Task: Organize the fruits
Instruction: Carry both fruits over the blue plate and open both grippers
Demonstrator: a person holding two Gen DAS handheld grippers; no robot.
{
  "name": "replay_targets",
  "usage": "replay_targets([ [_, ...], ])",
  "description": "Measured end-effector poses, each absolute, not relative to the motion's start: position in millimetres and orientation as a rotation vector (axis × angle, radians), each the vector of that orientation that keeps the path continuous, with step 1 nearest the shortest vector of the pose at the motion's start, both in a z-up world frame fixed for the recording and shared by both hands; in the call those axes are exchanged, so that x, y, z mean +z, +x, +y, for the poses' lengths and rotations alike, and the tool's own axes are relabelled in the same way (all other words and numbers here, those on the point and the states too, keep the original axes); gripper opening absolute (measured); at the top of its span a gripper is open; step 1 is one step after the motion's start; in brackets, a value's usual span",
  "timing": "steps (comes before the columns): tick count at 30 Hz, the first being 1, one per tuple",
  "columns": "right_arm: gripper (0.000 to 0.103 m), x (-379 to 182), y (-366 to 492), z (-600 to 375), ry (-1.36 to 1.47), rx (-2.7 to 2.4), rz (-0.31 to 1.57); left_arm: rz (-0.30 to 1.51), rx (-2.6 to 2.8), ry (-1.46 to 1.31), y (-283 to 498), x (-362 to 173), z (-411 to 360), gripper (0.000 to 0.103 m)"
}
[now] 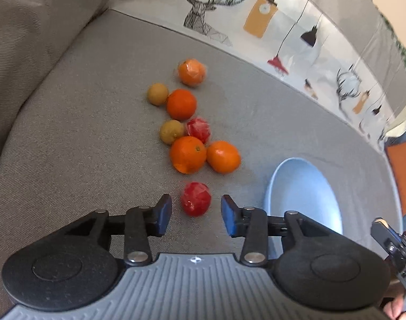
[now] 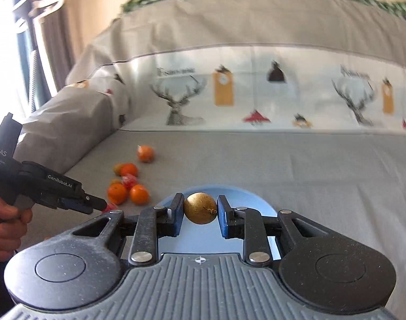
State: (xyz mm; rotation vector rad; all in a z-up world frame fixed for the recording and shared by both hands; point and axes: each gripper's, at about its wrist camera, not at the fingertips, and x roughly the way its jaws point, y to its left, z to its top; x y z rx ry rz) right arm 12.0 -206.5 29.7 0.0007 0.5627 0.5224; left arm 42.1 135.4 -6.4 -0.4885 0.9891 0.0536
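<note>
Bare grey bed sheet (image 1: 83,133) lay open left of the clustered oranges (image 1: 188,154). The pale blue round plate (image 1: 304,189) blocked the right side; printed deer-pattern bedding (image 2: 229,93) walled off the far edge.

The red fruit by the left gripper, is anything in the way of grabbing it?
Nothing visible is. The red fruit lies right ahead of the open left gripper, in line with the gap between its fingers. The oranges sit farther off, behind it, and the blue bowl is off to the right.
</note>
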Motion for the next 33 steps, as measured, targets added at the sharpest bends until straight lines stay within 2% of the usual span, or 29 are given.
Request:
replay_targets([
  [7,0.028,13,19,-210,0.006,0.508,0.608,1.020,0.078,-0.413,56,-17,127,0.043],
  [8,0.028,11,21,-210,0.008,0.507,0.611,1.019,0.071,-0.405,56,-17,125,0.033],
  [9,0.028,10,22,-210,0.008,0.504,0.614,1.015,0.060,-0.396,55,-16,123,0.030],
  [15,0.028,5,23,-205,-0.007,0.496,0.626,0.942,0.056,-0.309,44,-1,109,0.029],
  [20,0.028,7,22,-205,-0.016,0.491,0.625,0.786,0.046,-0.250,18,24,96,0.029],
  [26,0.028,6,18,-210,-0.023,0.481,0.619,0.670,0.028,-0.333,-15,46,82,0.029],
  [33,0.028,3,20,-208,-0.035,0.471,0.628,0.633,-0.044,-0.237,-24,51,45,0.029],
])
